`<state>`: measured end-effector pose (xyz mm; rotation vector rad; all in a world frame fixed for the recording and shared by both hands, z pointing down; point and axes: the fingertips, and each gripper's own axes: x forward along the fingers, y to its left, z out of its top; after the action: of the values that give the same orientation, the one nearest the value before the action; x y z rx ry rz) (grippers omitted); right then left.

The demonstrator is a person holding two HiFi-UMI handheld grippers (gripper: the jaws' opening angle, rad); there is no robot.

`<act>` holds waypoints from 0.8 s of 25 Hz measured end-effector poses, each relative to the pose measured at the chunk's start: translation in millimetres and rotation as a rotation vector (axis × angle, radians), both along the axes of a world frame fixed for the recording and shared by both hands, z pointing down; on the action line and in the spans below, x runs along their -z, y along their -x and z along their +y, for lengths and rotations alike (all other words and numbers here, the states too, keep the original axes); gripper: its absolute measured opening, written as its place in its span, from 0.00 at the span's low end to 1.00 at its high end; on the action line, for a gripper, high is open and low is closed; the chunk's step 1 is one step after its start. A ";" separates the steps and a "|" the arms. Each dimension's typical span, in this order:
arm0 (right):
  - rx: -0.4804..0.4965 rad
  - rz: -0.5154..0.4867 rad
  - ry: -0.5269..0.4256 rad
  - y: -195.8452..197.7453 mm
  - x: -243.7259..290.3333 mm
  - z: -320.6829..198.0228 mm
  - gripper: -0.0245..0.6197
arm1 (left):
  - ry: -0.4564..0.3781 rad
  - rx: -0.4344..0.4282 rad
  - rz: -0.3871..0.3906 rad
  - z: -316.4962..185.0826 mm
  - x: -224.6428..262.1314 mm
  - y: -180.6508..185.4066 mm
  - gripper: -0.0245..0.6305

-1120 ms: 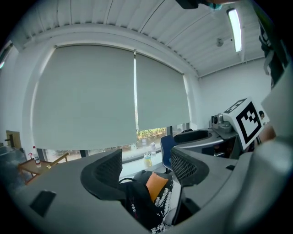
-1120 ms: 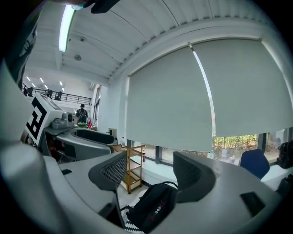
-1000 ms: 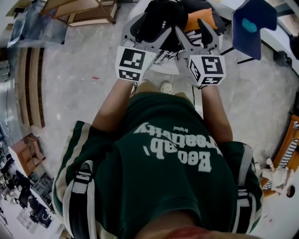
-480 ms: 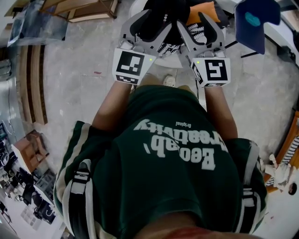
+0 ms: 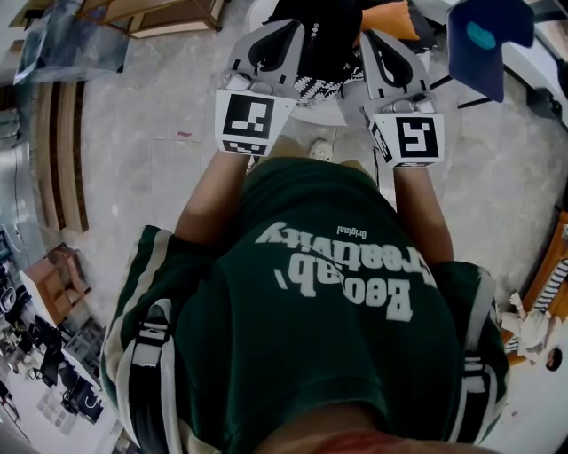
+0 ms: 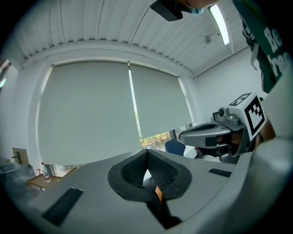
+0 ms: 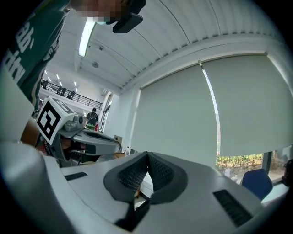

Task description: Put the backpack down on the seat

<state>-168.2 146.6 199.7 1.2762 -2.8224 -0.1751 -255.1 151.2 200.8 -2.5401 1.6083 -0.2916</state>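
The black backpack [image 5: 324, 35] with an orange part [image 5: 390, 18] rests on the white seat [image 5: 312, 112] at the top of the head view. My left gripper [image 5: 288, 28] is at its left side and my right gripper [image 5: 371, 37] at its right side. Both have just closed their jaws. In the left gripper view the pads [image 6: 137, 170] meet at the tips with nothing between them. The right gripper view shows its pads [image 7: 161, 172] pressed together the same way. Each gripper view shows the other gripper beside it: the right gripper [image 6: 215, 132] and the left gripper [image 7: 87, 141].
A blue chair [image 5: 484, 44] stands at the top right, close to my right gripper. Wooden frames [image 5: 169, 18] and planks [image 5: 62, 160] lie on the floor at the left. Both gripper views face a window with drawn blinds [image 6: 91, 114].
Both grippers' jaws stood wide by the backpack earlier and are now shut and empty. The grippers have drifted slightly apart, the right one a little higher. The backpack stays on the seat.
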 end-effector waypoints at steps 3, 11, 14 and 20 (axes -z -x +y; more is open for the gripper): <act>-0.001 0.001 -0.002 -0.7 -1.3 0.0 0.09 | -0.004 -0.001 0.010 -0.7 -1.4 -0.8 0.07; 0.014 0.011 0.011 -4.9 -4.3 2.2 0.09 | -0.004 0.010 0.013 0.2 -0.8 -3.9 0.07; 0.007 0.010 0.008 -6.5 -4.2 1.9 0.09 | 0.001 0.019 0.017 -0.7 -2.8 -2.6 0.07; 0.004 0.017 0.004 -10.0 -3.9 1.9 0.09 | 0.004 0.020 0.017 -1.4 -3.1 -6.2 0.07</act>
<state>-158.2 148.5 203.6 1.2625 -2.8096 -0.1799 -248.9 149.8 203.9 -2.5380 1.6412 -0.2754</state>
